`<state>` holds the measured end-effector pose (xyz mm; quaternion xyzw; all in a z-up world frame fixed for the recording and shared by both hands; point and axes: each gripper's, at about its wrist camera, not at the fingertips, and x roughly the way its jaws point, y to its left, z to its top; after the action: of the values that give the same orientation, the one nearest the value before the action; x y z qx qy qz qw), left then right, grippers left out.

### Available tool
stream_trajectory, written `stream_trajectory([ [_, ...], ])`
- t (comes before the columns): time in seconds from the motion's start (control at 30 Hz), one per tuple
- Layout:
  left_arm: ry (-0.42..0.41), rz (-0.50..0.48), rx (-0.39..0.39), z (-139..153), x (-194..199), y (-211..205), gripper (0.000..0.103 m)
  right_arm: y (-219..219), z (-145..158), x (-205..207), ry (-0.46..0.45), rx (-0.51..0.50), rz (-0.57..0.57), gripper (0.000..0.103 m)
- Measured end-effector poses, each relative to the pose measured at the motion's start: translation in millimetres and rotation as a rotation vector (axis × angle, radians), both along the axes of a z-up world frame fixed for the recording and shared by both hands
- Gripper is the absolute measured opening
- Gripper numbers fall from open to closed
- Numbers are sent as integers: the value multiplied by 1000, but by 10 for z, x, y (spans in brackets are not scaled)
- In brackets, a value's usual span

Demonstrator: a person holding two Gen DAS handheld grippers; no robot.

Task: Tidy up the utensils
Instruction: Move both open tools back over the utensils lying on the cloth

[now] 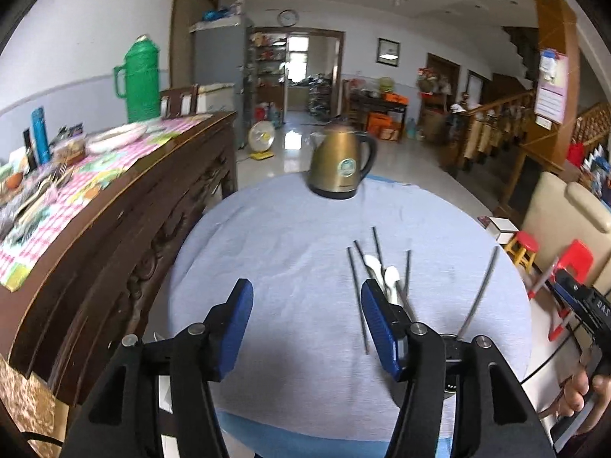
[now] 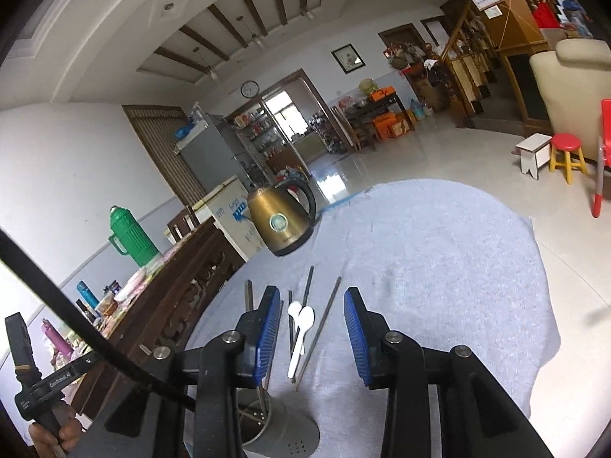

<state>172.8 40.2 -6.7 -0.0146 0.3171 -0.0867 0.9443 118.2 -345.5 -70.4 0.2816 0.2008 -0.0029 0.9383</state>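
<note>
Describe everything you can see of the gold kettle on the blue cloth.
The gold kettle looks like brushed metal in a bronze-gold tone, with a black looped handle on one side, a short spout on the other and a round greenish badge on its belly. Its lid is closed. It stands upright on a black base at the far edge of the table's light blue cloth, well beyond the chopsticks and spoons. Nothing else touches it, and neither gripper is near it.
</note>
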Motion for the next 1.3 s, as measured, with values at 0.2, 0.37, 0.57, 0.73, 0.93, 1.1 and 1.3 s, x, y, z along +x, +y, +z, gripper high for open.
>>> stream_trajectory([
  [0.2,74,66,14,-212,158,182,60,12,-108,88,48,-2,5,37],
  [0.37,168,94,33,-518,298,244,60,-30,-267,225,118,18,-2,46],
  [0.57,268,135,71,-846,469,242,60,-97,-462,334,191,28,-29,46],
  [0.73,275,171,137,-931,521,212,60,-134,-563,392,235,35,-43,46],
  [0.93,256,181,161,-931,529,197,60,-134,-646,425,259,31,-41,46],
  [1.1,248,177,180,-942,550,176,60,-115,-673,444,267,25,-38,46],
  [1.3,251,179,191,-988,596,176,60,-100,-711,509,287,25,-35,46],
])
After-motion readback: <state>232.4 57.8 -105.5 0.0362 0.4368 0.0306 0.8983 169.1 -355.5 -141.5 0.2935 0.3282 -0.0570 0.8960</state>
